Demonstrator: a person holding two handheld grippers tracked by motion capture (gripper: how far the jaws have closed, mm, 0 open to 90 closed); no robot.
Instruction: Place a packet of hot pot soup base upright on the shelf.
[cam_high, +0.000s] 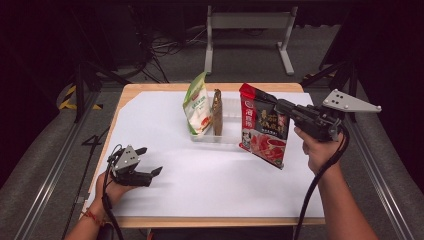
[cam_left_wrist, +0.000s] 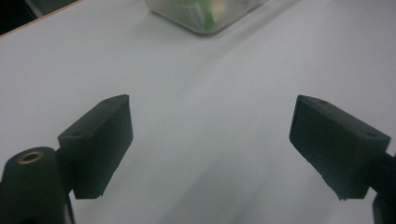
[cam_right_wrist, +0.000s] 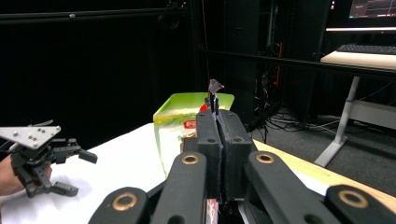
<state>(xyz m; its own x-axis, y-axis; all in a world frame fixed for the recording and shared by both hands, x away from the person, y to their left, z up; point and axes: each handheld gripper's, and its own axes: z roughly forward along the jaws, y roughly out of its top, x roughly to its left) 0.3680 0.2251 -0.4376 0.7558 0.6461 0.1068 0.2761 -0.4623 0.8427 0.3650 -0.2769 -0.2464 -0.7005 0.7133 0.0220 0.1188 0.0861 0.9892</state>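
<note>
A: Right tongs (cam_high: 276, 105) status?
B: Clamped on the upper edge of the red-and-black sauce pouch (cam_high: 264, 131). Pouch is held clear of the desk (cam_high: 165, 185), hanging tilted just right of the clear plastic bin (cam_high: 231, 135). In the right gripper view the jaws are seen pressed together with a sliver of the pouch top (cam_right_wrist: 215, 87) pinched between them.

A: Left tongs (cam_high: 149, 161)?
B: Spread wide, nothing held. Seen low over the white sheet at the near left, well apart from the bin. In the left gripper view bare white desk (cam_left_wrist: 210, 116) is seen between the two pads (cam_left_wrist: 105, 140), with a bin corner (cam_left_wrist: 205, 16) at the top edge.

A: Bin contents?
B: A green-and-white snack bag (cam_high: 196, 106) is stood upright in the left part; a thin brown packet (cam_high: 217, 112) is stood just beside it, on its right. Green bag is also seen behind the shut jaws in the right gripper view (cam_right_wrist: 180, 123).

A: Pouch touching the bin?
B: Cannot be told from the high view; overlap only.
</note>
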